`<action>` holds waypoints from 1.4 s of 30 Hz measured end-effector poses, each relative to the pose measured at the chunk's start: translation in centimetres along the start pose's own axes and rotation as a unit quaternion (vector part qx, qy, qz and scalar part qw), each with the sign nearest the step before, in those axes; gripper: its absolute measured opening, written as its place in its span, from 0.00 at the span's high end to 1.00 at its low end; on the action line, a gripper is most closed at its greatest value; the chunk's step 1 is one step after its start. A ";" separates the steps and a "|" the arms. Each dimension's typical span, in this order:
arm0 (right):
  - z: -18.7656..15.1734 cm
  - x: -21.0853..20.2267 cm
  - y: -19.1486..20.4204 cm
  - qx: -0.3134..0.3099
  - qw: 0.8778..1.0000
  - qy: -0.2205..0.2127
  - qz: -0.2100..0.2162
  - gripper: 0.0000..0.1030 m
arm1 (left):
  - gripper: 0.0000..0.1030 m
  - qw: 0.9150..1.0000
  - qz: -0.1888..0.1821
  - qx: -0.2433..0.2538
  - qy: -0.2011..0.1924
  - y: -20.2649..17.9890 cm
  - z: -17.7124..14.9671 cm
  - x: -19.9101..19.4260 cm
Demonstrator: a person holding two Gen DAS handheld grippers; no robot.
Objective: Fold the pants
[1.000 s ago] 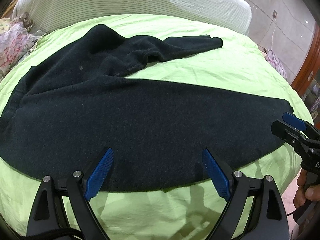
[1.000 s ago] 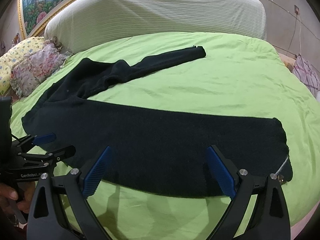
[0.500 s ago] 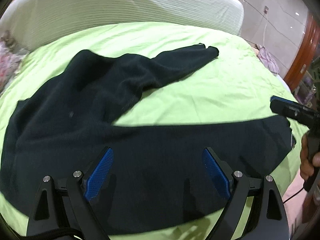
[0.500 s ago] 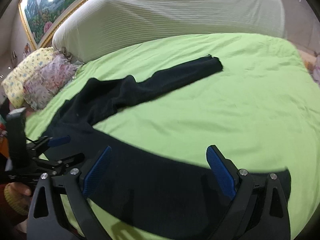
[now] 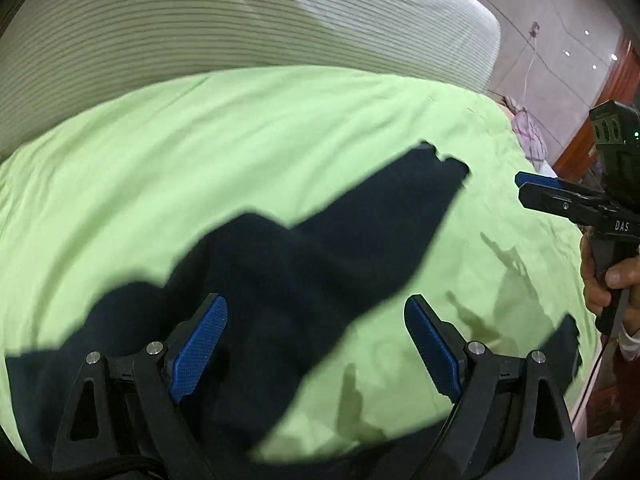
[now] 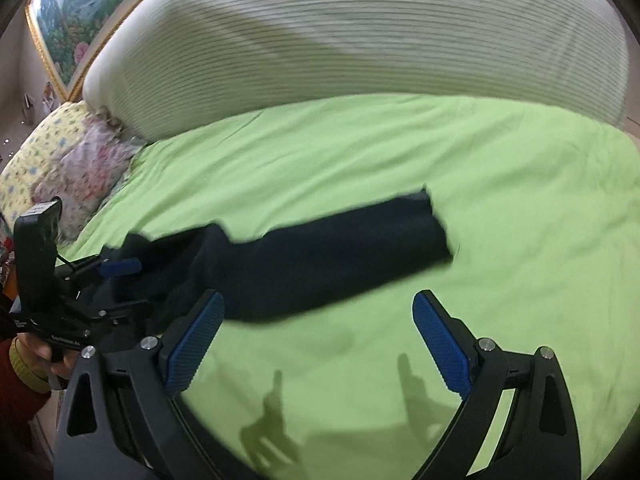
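Dark navy pants (image 5: 320,264) lie spread on a lime-green bed sheet (image 5: 200,152). The far leg (image 6: 340,252) stretches right, its hem near the bed's middle. My left gripper (image 5: 316,344) is open and empty over the pants' upper part. It also shows at the left of the right wrist view (image 6: 116,280). My right gripper (image 6: 320,344) is open and empty above bare sheet, just in front of the far leg. It shows at the right edge of the left wrist view (image 5: 560,196). The near leg is mostly below both views; its hem (image 5: 568,344) shows.
A white striped bolster (image 6: 360,40) runs along the back of the bed. Floral pillows (image 6: 60,164) lie at the back left. A framed painting (image 6: 68,24) hangs behind. The bed's right edge drops off toward a wooden door (image 5: 592,120) and tiled floor.
Both grippers have moved forward over the bed, past the near leg toward the far leg. Both stay open. The pants have not moved.
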State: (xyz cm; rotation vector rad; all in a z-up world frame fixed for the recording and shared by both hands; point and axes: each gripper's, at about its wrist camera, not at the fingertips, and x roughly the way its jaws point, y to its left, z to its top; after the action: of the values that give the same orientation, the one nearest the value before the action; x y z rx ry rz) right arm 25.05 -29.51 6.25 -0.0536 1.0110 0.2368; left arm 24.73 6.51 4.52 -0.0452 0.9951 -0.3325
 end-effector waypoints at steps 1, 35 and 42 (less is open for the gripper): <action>0.9 0.6 -0.8 0.002 1.000 0.001 -0.005 0.07 | 0.12 1.000 -0.003 0.000 0.005 0.4 1.2 0.8; 1.5 -4.5 -5.4 -0.004 0.996 -0.019 0.085 0.92 | 0.61 0.978 -0.097 0.148 0.106 -6.1 6.7 12.7; -2.1 -8.2 -7.0 0.009 0.993 -0.067 0.095 0.92 | 0.91 0.969 -0.104 0.207 0.089 -11.1 3.1 7.7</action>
State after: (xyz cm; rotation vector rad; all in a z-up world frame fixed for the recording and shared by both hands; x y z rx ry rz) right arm 20.72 -38.06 11.57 0.0747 0.8840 0.3996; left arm 28.38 -6.63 2.01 0.2649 1.0842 -0.7419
